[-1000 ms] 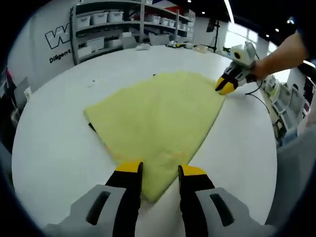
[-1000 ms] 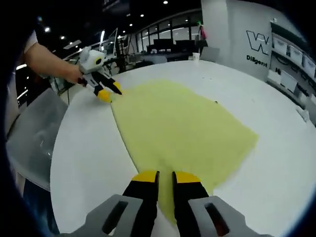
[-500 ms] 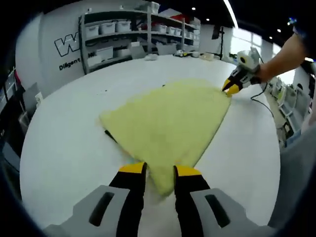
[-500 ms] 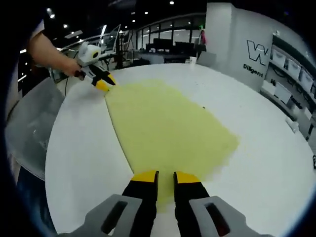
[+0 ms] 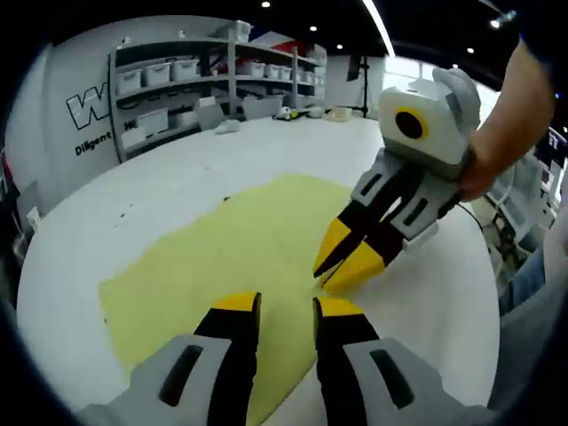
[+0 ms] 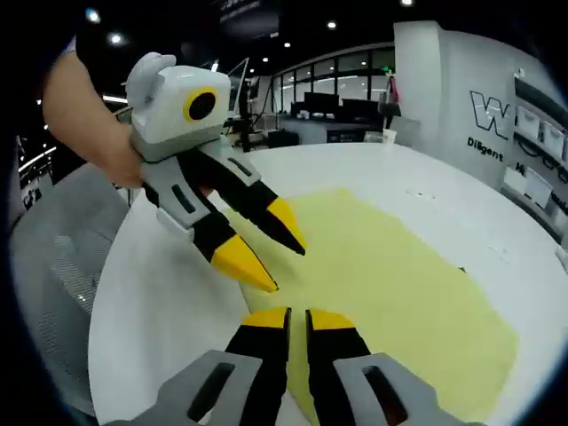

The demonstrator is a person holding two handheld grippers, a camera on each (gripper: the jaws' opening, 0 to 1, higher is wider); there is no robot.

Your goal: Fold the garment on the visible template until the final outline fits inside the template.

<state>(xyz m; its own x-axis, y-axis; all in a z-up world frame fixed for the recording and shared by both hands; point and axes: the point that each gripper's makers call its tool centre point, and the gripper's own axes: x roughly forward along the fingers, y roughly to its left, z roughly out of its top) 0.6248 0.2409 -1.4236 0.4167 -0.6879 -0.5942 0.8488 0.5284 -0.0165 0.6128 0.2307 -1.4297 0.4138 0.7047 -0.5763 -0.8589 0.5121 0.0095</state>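
The yellow garment (image 5: 222, 257) is spread flat on the white table (image 5: 133, 191). Its near corners are pinched by the left gripper (image 5: 277, 311) and right gripper (image 6: 287, 317), jaws nearly closed. Soft, light fabric is judged; edges are best gripped.

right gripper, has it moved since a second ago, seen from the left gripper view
Yes. The right gripper was far off at the yellow garment's distant corner; now it is close to the left gripper, having crossed over the garment.
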